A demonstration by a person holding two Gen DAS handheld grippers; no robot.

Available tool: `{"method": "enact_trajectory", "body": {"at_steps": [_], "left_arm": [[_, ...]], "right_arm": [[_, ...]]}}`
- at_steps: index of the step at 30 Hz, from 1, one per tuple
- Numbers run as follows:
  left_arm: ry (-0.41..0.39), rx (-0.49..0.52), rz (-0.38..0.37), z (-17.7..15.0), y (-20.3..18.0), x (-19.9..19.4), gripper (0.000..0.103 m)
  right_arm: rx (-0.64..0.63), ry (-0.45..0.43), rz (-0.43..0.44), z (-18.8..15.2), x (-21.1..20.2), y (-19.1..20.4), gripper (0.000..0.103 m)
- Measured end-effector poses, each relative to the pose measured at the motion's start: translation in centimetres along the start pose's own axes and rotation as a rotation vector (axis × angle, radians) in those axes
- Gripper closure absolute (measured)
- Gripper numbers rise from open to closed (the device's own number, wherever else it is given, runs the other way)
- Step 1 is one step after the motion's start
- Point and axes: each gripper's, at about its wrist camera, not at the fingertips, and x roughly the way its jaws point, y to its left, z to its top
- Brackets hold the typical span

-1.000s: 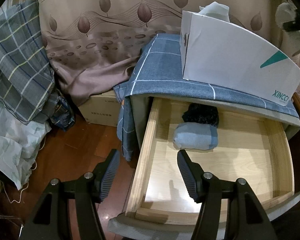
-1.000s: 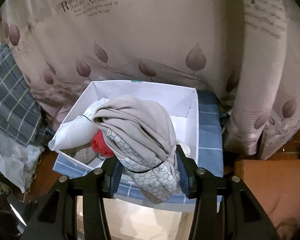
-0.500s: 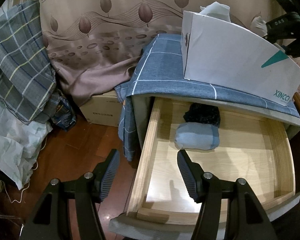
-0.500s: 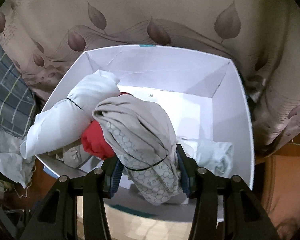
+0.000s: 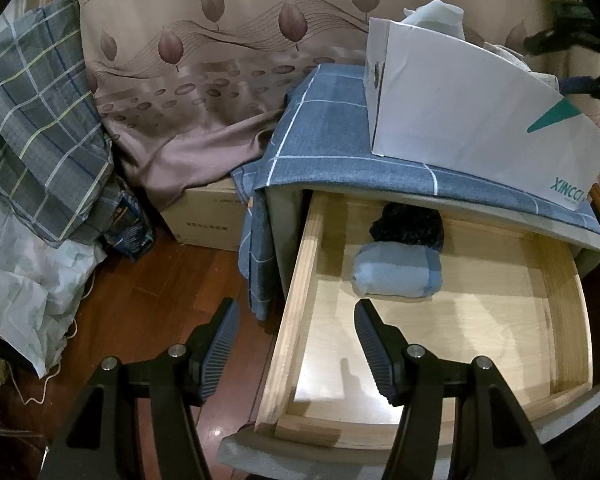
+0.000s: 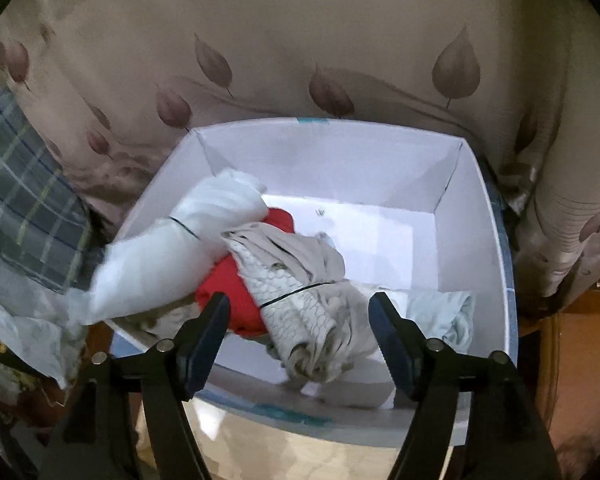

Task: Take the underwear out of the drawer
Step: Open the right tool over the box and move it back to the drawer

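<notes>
The wooden drawer point(image 5: 296, 292) stands pulled out, with a rolled blue underwear bundle point(image 5: 396, 274) and a black bundle point(image 5: 410, 226) at its back. My left gripper point(image 5: 296, 346) hangs open over the drawer's left wall, holding nothing. In the right wrist view, my right gripper point(image 6: 298, 322) is over the white box point(image 6: 476, 216) with its jaws opening. The beige honeycomb-patterned bundle point(image 6: 300, 284) lies loose in the box between the fingers, clear of the pads, on top of a red bundle point(image 6: 236, 292) and next to a white bundle point(image 6: 180, 252).
The white box point(image 5: 460, 112) sits on the blue checked cloth point(image 5: 332, 136) over the cabinet top. A leaf-patterned curtain point(image 5: 228, 60) hangs behind. A cardboard box point(image 5: 208, 216), plaid bedding point(image 5: 32, 128) and plastic bags lie on the wooden floor at left.
The right gripper came down over the white box and spread its jaws; the beige bundle dropped out of its grip into the box. The left gripper stayed still.
</notes>
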Motion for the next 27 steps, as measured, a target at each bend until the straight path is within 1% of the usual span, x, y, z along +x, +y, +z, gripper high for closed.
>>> {"method": "enact_trajectory", "body": {"at_steps": [3,5,6,7,8,9,12,14,16,19,20,23,27], "left_arm": [[-0.002,-0.009,-0.001,0.0,0.3,0.0,0.042],[-0.005,-0.015,-0.001,-0.1,0.4,-0.1,0.042],[-0.005,-0.017,-0.002,-0.1,0.5,-0.1,0.042],[-0.004,-0.019,-0.003,-0.1,0.5,-0.1,0.042],[-0.005,-0.020,-0.002,-0.1,0.6,-0.2,0.042],[-0.007,-0.021,-0.001,-0.1,0.6,-0.2,0.042],[-0.007,-0.019,0.000,-0.1,0.6,-0.2,0.042],[-0.006,-0.020,0.002,-0.1,0.6,-0.2,0.042],[-0.006,-0.021,0.003,-0.1,0.7,-0.3,0.042],[-0.003,-0.026,0.000,-0.1,1.0,-0.2,0.042],[-0.001,-0.027,-0.001,-0.1,1.1,-0.2,0.042],[0.002,-0.028,-0.001,-0.1,1.2,-0.2,0.042],[0.004,-0.029,-0.001,-0.1,1.3,-0.1,0.042]], "right_arm": [[0.003,-0.045,0.103,-1.1,-2.3,-0.1,0.034],[0.009,-0.068,0.214,-2.9,-3.8,-0.4,0.034],[0.011,-0.068,0.245,-3.6,-4.2,-0.4,0.034],[0.014,-0.061,0.294,-4.9,-4.4,-0.6,0.034],[0.017,-0.052,0.320,-5.8,-4.4,-0.6,0.035],[0.015,-0.030,0.342,-7.1,-4.1,-0.7,0.039],[-0.010,0.048,0.355,-10.4,-2.2,-0.5,0.049],[-0.024,0.118,0.350,-12.5,0.0,-0.2,0.053],[-0.030,0.185,0.349,-14.4,2.6,0.2,0.055],[-0.036,0.244,0.338,-16.1,5.7,0.8,0.056],[-0.042,0.266,0.337,-16.5,7.0,1.2,0.057],[-0.067,0.288,0.333,-16.7,8.8,1.9,0.057],[-0.114,0.306,0.329,-16.4,10.6,2.4,0.057]]}}
